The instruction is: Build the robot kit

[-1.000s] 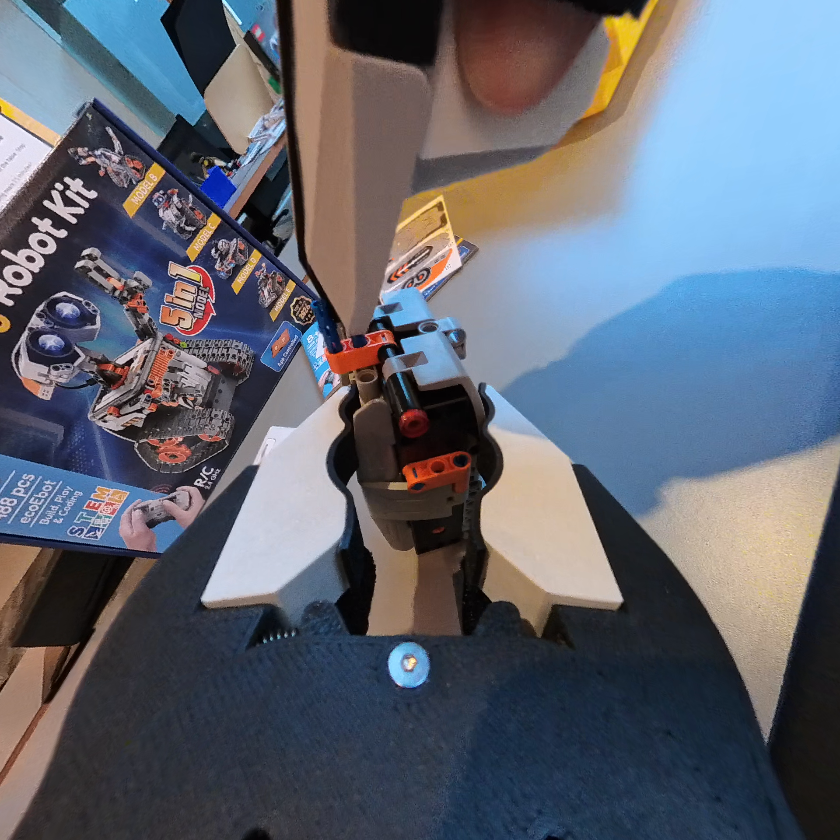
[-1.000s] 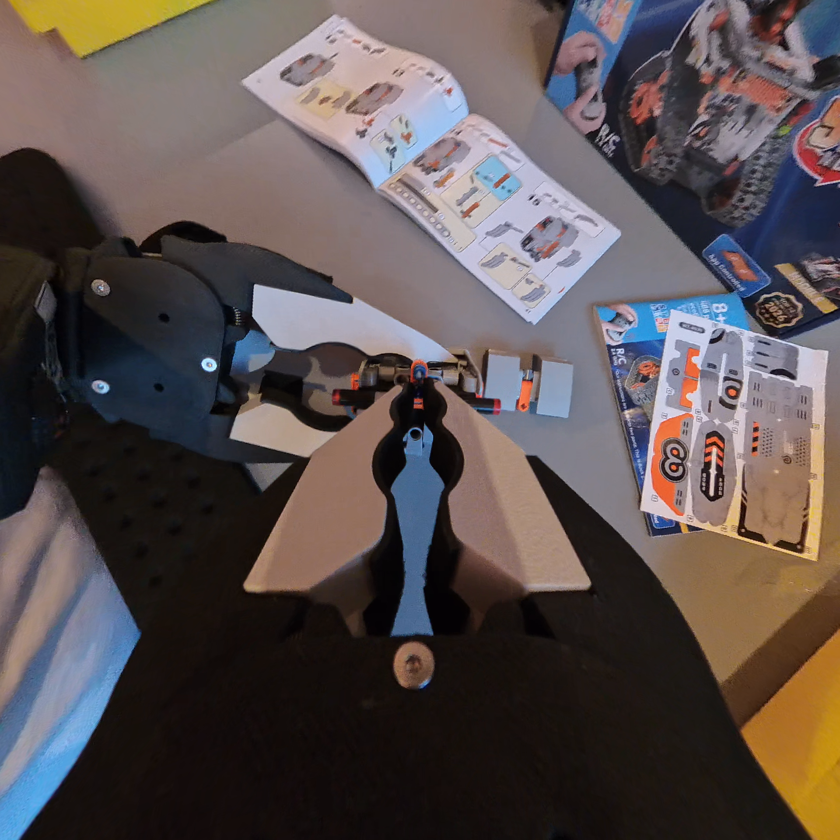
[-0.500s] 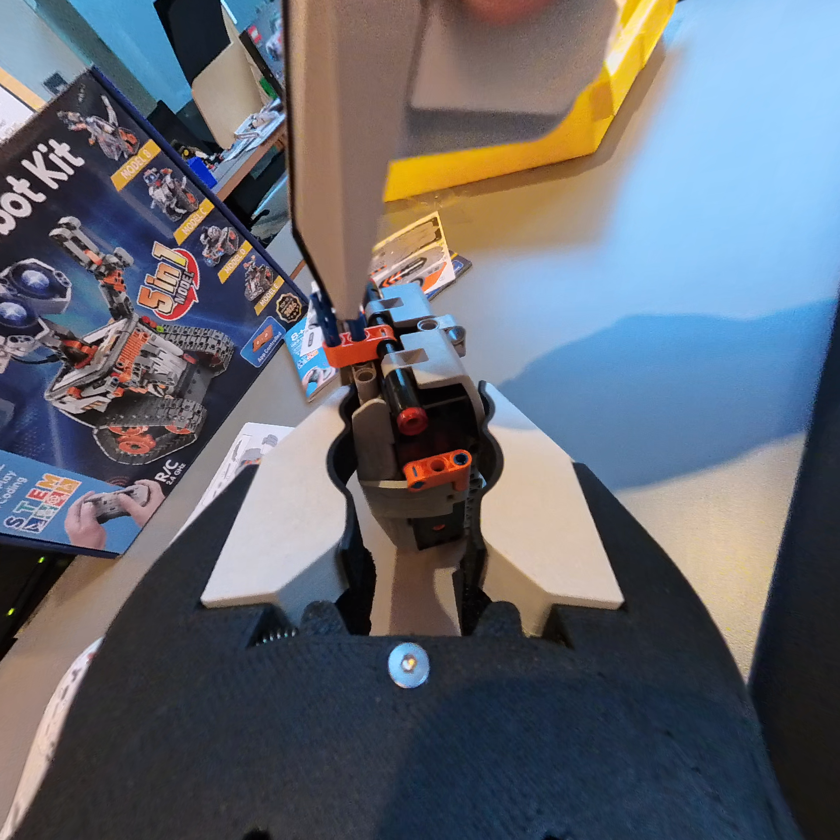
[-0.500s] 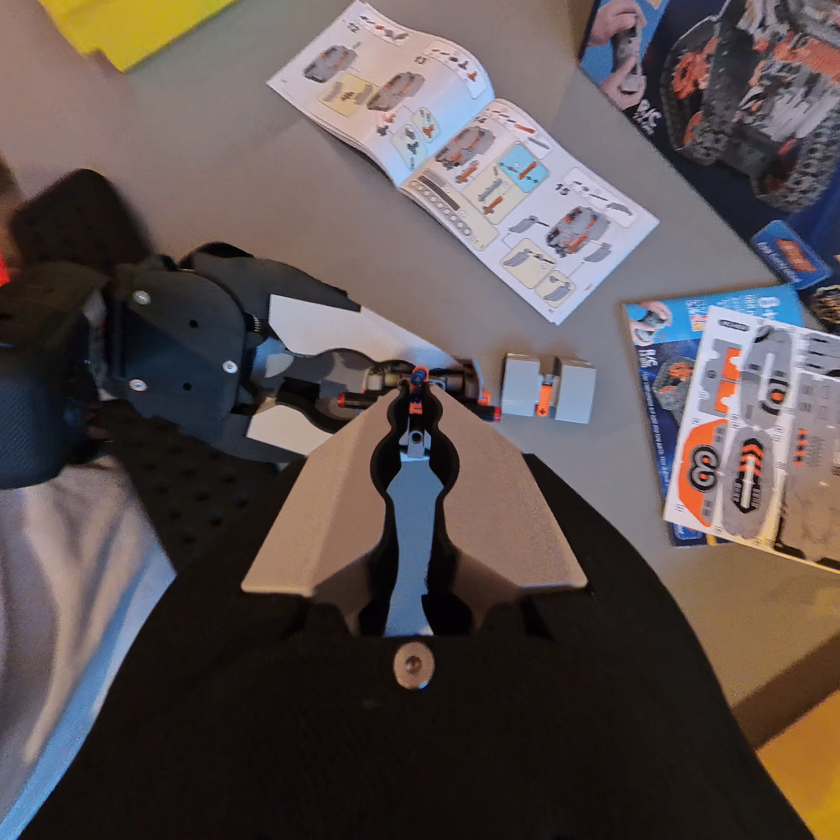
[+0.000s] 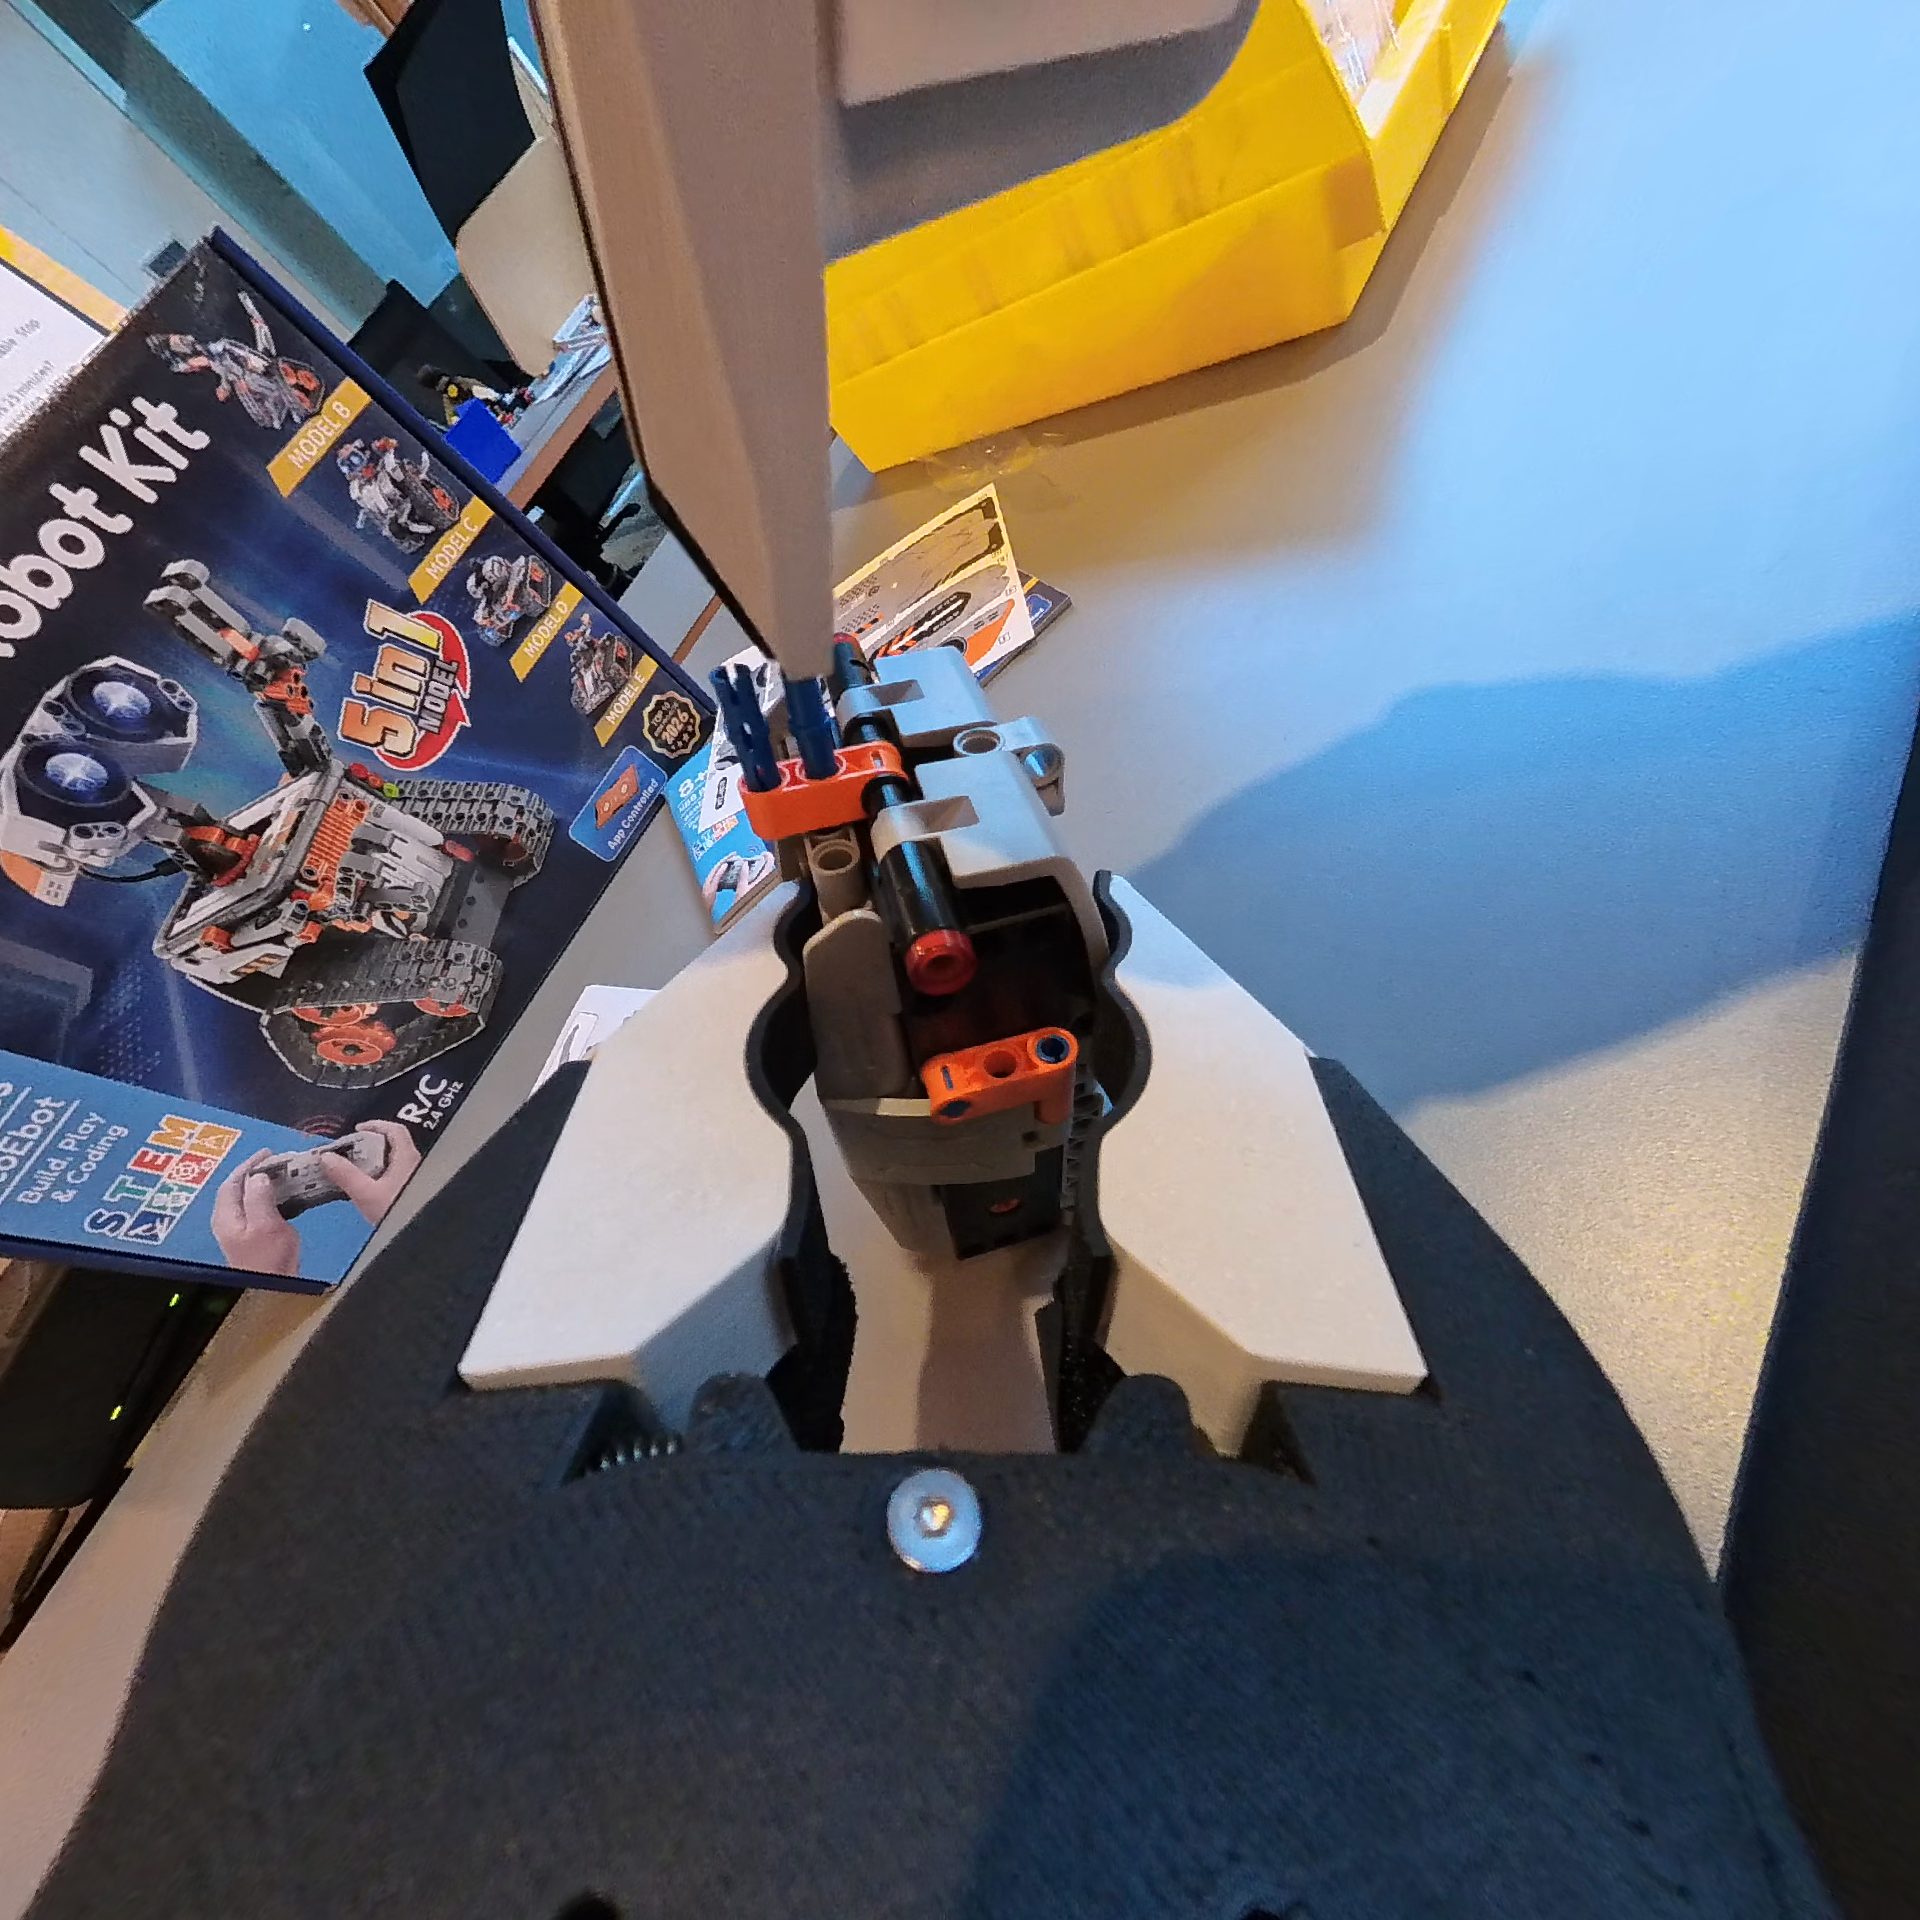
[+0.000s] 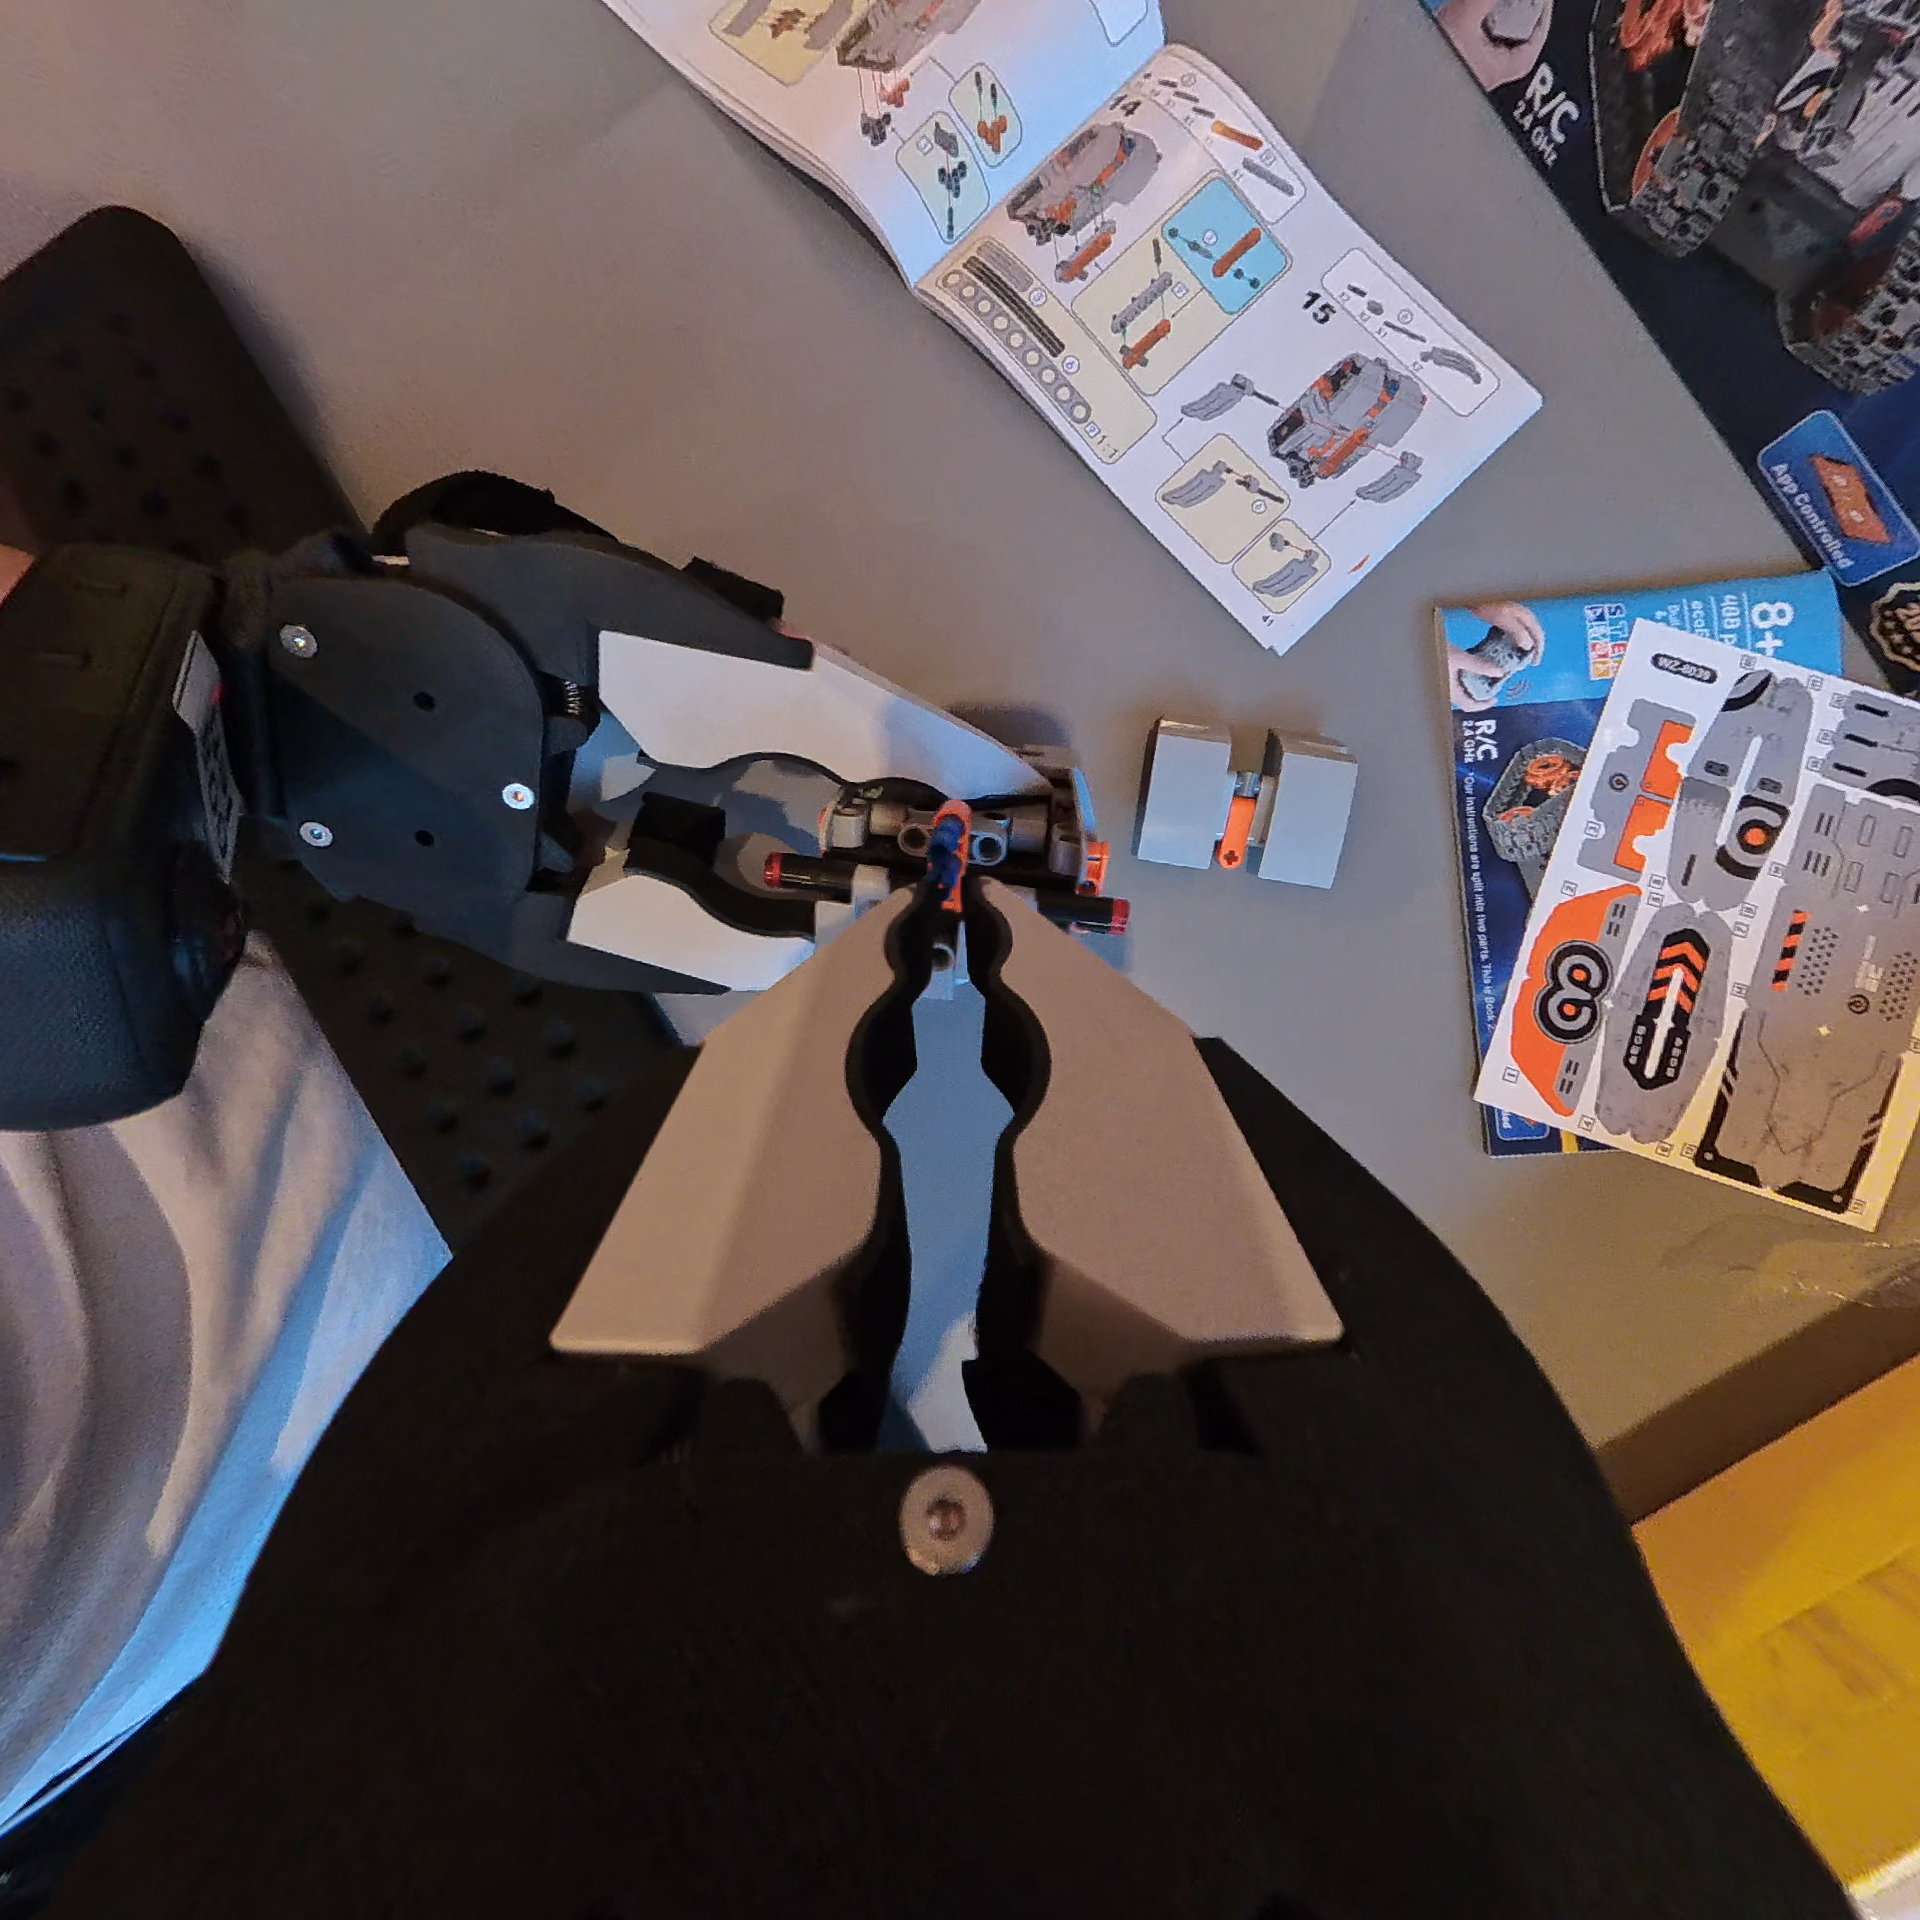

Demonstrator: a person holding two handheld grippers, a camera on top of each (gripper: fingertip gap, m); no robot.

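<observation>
The left tongs (image 5: 951, 1049) are clenched on a grey, black and orange brick assembly (image 5: 935, 935), held above the grey bench (image 5: 1351, 623) with its length running away from the camera. At the assembly's far end an orange beam (image 5: 821, 790) sticks out sideways with two dark blue pins (image 5: 748, 717) standing in it. The right tongs (image 6: 940, 894) come down from above, their fingertips nearly closed around one of these blue pins; the gap is narrow, and whether they truly squeeze it I cannot tell.

In the right wrist view, a loose grey block pair with an orange clip (image 6: 1242, 805) lies on the bench just beyond the assembly's tip. Farther out rests a sticker sheet (image 6: 1725, 925) on top of a blue booklet (image 6: 1538, 644), near the bench's edge. An open instruction booklet (image 6: 1143, 270) lies beyond, toward the middle. A dark blue kit box (image 5: 260, 779) stands tilted at the bench's far side, and a yellow bin (image 5: 1122, 260) sits at the far end.
</observation>
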